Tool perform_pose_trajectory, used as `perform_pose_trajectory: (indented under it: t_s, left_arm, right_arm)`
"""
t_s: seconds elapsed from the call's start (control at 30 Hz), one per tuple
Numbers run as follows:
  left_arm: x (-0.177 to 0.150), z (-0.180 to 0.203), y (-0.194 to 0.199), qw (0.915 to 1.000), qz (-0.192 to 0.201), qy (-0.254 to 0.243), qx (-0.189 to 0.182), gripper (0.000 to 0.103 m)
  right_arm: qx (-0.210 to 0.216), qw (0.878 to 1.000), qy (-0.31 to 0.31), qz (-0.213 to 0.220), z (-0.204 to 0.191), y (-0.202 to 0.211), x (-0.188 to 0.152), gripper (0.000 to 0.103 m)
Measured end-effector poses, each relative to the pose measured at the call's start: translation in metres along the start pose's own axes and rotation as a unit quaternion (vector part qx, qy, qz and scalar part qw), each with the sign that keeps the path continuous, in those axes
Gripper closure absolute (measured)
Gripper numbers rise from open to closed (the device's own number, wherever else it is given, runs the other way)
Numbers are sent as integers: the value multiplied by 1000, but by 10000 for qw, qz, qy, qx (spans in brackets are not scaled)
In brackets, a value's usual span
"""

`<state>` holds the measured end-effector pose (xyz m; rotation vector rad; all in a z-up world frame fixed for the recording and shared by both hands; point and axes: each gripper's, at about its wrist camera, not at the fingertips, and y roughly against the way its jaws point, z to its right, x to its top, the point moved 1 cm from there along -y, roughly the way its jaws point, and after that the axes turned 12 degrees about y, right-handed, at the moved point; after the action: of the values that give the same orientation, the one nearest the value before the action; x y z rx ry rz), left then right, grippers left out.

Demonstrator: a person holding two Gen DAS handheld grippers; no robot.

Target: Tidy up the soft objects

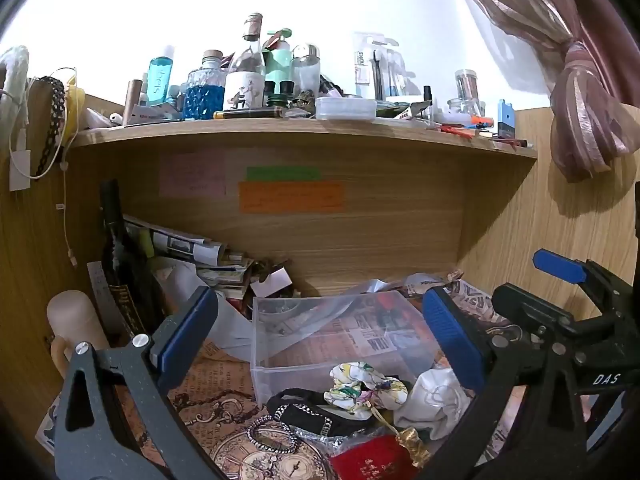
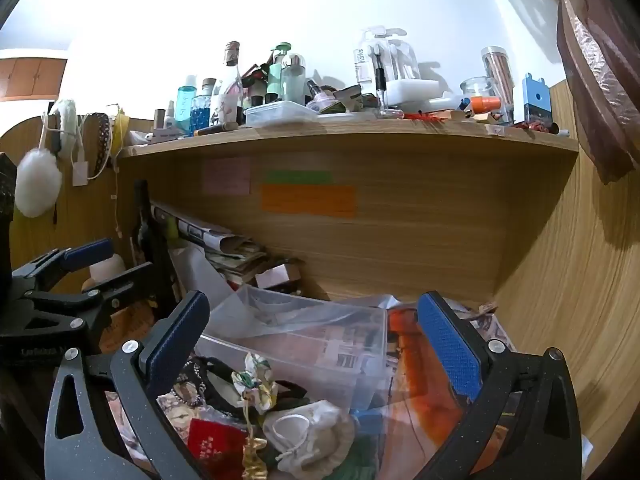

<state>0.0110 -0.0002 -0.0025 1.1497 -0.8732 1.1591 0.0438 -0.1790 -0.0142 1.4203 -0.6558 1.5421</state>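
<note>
A pile of soft items lies on the desk in front of a clear plastic box (image 1: 340, 336): a floral scrunchie (image 1: 360, 384), a white drawstring pouch (image 1: 432, 404), a black headband (image 1: 304, 412) and a red pouch (image 1: 368, 460). My left gripper (image 1: 320, 336) is open and empty above them. My right gripper (image 2: 316, 344) is open and empty over the same pile, where the scrunchie (image 2: 256, 384), white pouch (image 2: 308, 436), red pouch (image 2: 216, 444) and box (image 2: 320, 344) show. The right gripper (image 1: 560, 304) also appears at the right of the left wrist view.
A wooden shelf (image 1: 304, 132) crowded with bottles and jars hangs above the desk. A dark bottle (image 1: 120, 256) and stacked papers (image 1: 200, 252) stand at the back left. A beaded bracelet (image 1: 272, 436) lies by the pile. A curtain (image 1: 580, 112) hangs at right.
</note>
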Motion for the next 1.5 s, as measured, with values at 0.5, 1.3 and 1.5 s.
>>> perform_pose_trajectory:
  t_s: [0.5,1.3,1.5]
  left_arm:
    - [-3,-2,-3,10000,44,3,30,0]
    - [-2,-3,1,10000,95,-17,20,0]
    - [-2,-3,1,10000,95,-14,11,0]
  right_arm:
    - [31,10000,-6,5,-4,-1,0,0]
    - [78,9999,-134,26,-2,1,2,0]
    - [83,9998,-160,50,-1,3,2,0]
